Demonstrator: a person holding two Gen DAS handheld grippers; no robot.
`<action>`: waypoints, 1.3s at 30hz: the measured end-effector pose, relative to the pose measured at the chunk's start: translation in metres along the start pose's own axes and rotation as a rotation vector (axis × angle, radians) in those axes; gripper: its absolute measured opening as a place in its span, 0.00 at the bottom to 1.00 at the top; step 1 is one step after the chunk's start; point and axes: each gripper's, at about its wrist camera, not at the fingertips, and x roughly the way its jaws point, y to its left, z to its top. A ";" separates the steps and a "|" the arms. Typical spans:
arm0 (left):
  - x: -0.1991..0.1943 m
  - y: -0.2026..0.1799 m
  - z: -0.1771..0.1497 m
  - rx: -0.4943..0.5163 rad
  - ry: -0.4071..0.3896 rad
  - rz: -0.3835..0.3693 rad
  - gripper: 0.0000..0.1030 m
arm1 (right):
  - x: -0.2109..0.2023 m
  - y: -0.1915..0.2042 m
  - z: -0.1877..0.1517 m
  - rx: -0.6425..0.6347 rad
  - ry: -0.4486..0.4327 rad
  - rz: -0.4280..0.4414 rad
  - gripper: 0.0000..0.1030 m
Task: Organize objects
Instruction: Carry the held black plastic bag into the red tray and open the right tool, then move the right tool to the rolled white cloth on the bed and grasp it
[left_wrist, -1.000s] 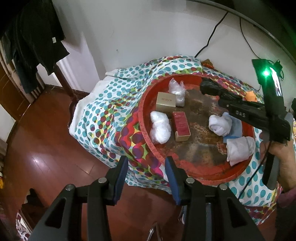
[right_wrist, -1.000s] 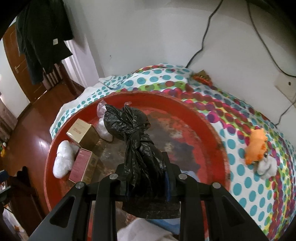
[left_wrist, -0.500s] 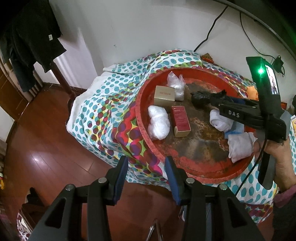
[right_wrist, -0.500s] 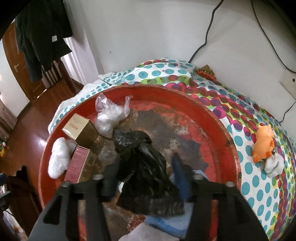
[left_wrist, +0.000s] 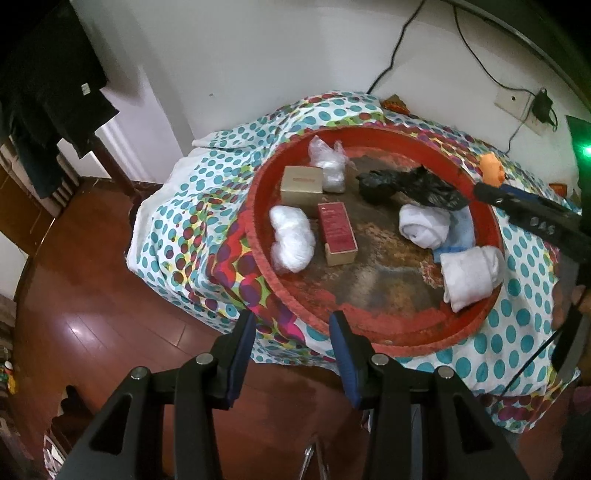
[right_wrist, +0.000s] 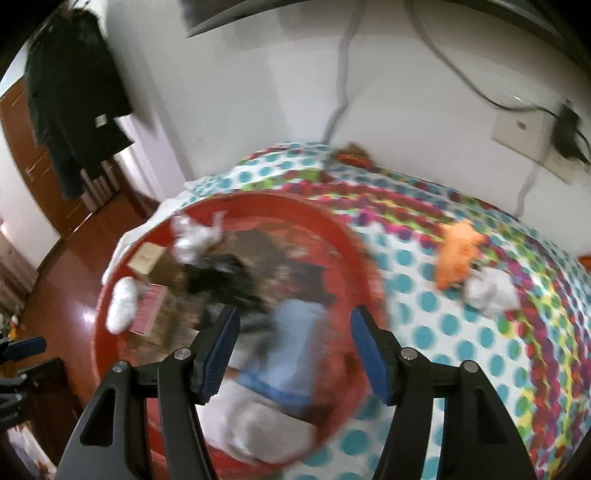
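The red tray (left_wrist: 258, 236) holds boxes, white bundles and a black bag (left_wrist: 410, 186); the right gripper (right_wrist: 293, 345), lower centre, has just spread its fingers, empty.

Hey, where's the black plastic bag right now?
In the left wrist view, the black plastic bag lies in the red tray, toward its far rim, behind the rolled white towel.
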 end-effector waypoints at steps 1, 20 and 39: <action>0.000 -0.002 0.000 0.007 0.001 0.000 0.41 | -0.002 -0.012 -0.002 0.019 0.000 -0.012 0.59; 0.029 -0.033 -0.006 0.070 0.075 -0.030 0.41 | 0.031 -0.161 -0.007 0.220 0.017 -0.212 0.79; 0.043 -0.040 -0.006 0.099 0.082 0.017 0.49 | 0.077 -0.173 0.006 0.091 0.024 -0.212 0.57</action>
